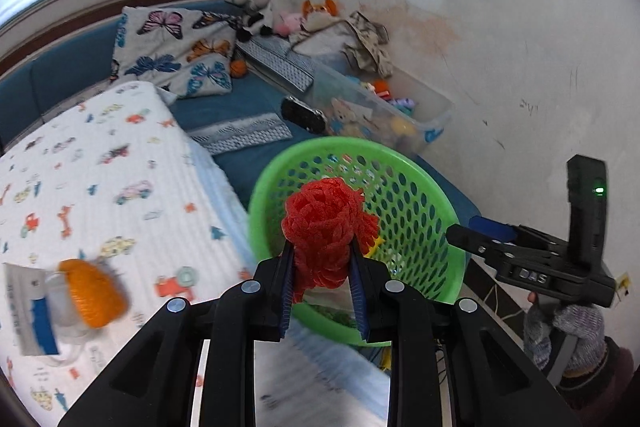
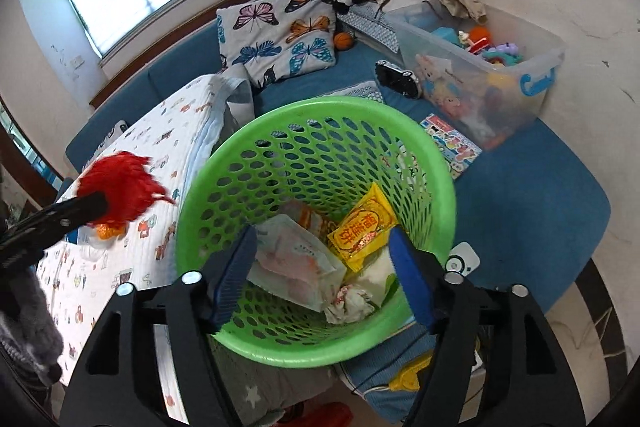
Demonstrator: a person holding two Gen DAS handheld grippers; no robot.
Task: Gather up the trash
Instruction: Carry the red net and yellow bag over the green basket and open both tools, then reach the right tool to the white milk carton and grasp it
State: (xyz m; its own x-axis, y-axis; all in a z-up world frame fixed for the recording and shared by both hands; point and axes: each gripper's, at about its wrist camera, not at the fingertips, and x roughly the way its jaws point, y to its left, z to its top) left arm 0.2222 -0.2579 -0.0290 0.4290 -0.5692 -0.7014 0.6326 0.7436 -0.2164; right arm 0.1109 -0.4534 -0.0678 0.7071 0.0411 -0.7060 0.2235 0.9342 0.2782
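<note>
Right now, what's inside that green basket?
The green basket holds a yellow snack packet, a pale plastic wrapper and crumpled paper. Whatever lies beneath them is covered, and the right gripper's fingers hide part of the bottom.

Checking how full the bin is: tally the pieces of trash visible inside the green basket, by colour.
In the green basket, right wrist view:
Yellow wrapper: 1
White and pink plastic bag: 1
Crumpled white paper: 1
Orange and white packet, partly hidden: 1
Total: 4
</note>
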